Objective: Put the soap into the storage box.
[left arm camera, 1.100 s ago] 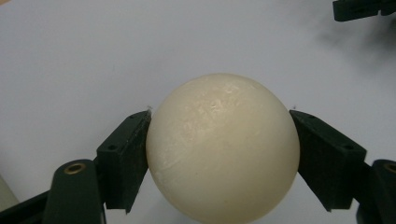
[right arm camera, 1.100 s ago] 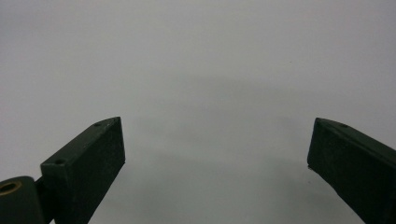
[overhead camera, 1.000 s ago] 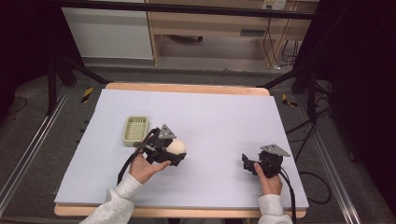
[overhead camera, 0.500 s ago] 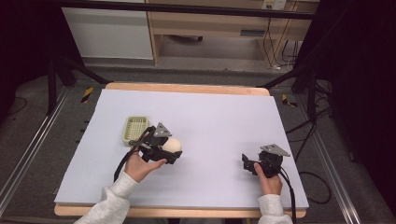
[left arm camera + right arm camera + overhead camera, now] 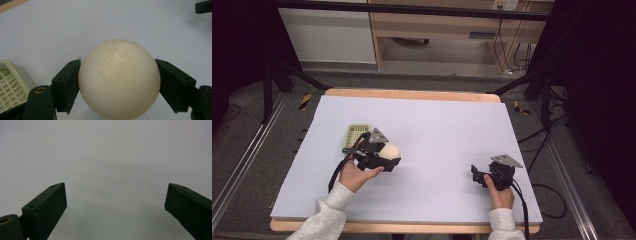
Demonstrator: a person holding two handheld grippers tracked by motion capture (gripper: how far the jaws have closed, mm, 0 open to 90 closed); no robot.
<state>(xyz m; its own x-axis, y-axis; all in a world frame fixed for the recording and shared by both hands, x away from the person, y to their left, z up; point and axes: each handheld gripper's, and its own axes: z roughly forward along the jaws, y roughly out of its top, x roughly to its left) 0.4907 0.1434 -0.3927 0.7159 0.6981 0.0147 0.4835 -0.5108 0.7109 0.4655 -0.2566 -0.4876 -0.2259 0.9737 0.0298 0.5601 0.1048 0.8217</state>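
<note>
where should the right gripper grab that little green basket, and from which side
Grip one side wall of the green basket at its rim, coming from above: it lies flat and open-topped on the table, and its walls are thin enough for the open right gripper.

I am working at a counter [image 5: 437, 125] covered by a pale lavender sheet, with a strip of bare wood showing along its far edge and near edge. A small pale green slotted basket [image 5: 356, 136] is lying directly on the sheet at my left side; its corner is showing in my left claw view [image 5: 11, 85].
</note>
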